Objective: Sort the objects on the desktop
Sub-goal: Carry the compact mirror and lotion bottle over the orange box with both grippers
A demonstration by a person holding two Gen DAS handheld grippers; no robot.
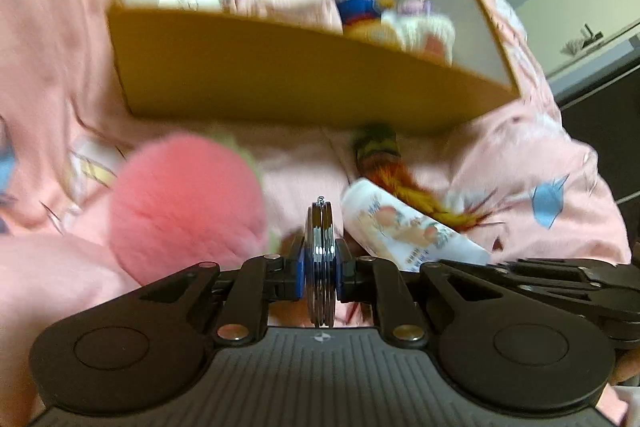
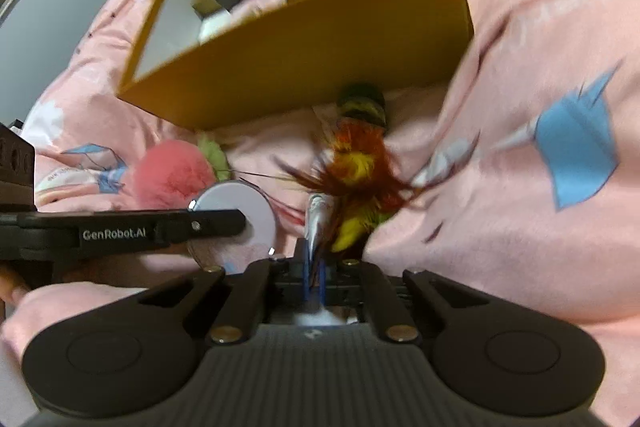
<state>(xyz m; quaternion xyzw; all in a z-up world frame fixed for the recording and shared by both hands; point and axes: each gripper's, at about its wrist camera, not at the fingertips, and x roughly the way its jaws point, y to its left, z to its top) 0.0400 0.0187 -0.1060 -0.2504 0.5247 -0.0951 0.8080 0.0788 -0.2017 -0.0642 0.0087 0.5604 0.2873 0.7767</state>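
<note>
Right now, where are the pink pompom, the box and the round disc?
pink pompom (image 1: 184,203), left wrist view, fluffy middle.
box (image 1: 280,75), left wrist view, front wall.
round disc (image 2: 256,211), right wrist view, flat face.

Both views are fisheye, each mounted low behind its own fingers and looking forward along them, close over a pink bedsheet (image 1: 520,155).

The left wrist view faces the yellow box (image 1: 280,79), which fills the upper middle of the frame, with the pink pom-pom (image 1: 184,207) very near at lower left.

The right wrist view faces the same box (image 2: 320,59) from slightly further right, so it tilts across the upper centre.

The 2 views share the box, the pom-pom (image 2: 172,171), the feather toy (image 2: 356,163) and the sheet. The left gripper (image 2: 224,219) enters the right view from the left edge.
</note>
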